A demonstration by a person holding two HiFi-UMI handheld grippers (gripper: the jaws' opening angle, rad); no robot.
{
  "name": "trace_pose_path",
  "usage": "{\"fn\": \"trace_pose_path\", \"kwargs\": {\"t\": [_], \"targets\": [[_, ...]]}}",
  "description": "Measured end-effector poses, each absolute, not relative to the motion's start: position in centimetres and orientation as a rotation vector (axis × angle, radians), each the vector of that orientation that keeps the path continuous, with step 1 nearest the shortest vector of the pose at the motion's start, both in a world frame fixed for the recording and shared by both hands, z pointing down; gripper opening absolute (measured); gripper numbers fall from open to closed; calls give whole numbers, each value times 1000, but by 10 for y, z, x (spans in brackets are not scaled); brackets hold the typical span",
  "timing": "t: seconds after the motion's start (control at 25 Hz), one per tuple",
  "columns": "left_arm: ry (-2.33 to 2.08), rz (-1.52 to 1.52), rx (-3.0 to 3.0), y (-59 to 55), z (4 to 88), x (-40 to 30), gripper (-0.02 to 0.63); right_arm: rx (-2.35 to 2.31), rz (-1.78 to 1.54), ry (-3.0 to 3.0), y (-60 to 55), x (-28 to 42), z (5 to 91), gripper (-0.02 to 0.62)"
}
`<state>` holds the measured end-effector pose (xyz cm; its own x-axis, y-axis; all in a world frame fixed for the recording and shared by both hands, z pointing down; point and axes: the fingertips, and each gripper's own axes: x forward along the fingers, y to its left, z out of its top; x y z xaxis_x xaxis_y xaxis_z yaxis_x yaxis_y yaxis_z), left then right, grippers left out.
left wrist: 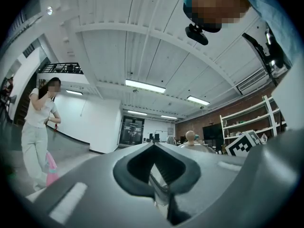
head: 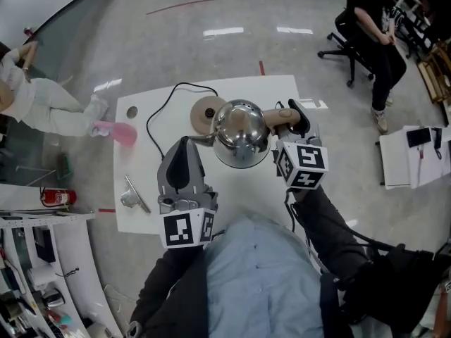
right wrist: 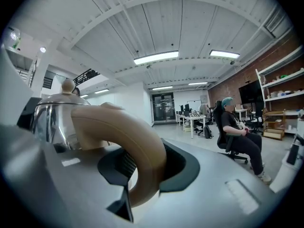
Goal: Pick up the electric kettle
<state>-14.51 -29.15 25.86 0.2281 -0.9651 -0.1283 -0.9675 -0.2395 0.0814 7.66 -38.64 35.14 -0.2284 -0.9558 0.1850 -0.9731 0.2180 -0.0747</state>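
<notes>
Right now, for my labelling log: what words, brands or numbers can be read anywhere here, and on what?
None readable.
Left marker cube, right marker cube: black-and-white square patterns, no letters.
Fire extinguisher: any print too small to read.
Kettle: no brand visible.

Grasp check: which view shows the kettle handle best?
Right gripper view: the beige handle is large, clamped in the right gripper. Head view shows it small; left gripper view, only the lid knob.

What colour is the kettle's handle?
The handle is beige. It shows best in the right gripper view.
</notes>
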Motion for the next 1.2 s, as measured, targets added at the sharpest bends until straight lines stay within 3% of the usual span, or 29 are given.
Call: {"fn": "trace_pose_path", "kwargs": {"t": [1.2], "targets": [[1874,251,-2433,-279,237,-128,2,1861,181,-2422,-350,77,333,133]]}}
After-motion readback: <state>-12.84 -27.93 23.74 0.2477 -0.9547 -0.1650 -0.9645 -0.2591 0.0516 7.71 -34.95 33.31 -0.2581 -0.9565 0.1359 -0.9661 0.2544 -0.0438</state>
